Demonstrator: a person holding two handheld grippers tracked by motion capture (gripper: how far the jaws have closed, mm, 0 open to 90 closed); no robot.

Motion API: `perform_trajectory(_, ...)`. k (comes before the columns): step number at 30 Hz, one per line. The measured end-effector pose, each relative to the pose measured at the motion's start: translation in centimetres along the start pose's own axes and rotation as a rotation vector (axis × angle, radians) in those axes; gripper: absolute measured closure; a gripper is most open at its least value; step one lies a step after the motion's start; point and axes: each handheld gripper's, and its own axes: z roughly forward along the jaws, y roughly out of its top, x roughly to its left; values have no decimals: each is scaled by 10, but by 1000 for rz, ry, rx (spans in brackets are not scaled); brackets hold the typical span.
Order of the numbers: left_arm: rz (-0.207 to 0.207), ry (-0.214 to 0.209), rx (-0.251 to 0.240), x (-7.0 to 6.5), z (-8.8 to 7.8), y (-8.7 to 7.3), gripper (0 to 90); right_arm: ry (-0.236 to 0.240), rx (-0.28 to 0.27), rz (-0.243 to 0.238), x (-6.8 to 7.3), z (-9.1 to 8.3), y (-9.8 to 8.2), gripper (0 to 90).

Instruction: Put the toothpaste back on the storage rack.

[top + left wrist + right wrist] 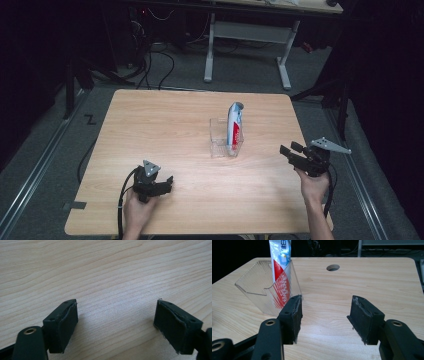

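Two grippers wait with jaws apart and empty over a wooden table (150,130): the left gripper (167,184) low near its front edge, the right gripper (289,151) just right of a clear holder (220,142). From above, a toothpaste tube (234,125) stands upright inside the holder; the right gripper view adds a round hole (333,267) in the tabletop beyond, while the left gripper view offers bare wood grain between its pads

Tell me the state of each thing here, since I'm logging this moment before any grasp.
Toothpaste tube: upright, standing in the holder, leaning on its wall.
Clear holder: upright on the table, open at the top.
Left gripper: open, nothing between its jaws, low over the table.
Right gripper: open, nothing between its jaws, beside the holder.
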Motion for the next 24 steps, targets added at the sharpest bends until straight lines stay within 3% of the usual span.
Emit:
perform_trajectory(13,1,0,1,0,0,0,195,16,35,17,-1,8,-17,429)
perform_trajectory(24,1,0,1,0,0,0,195,23,74,0,4,18,-25,428)
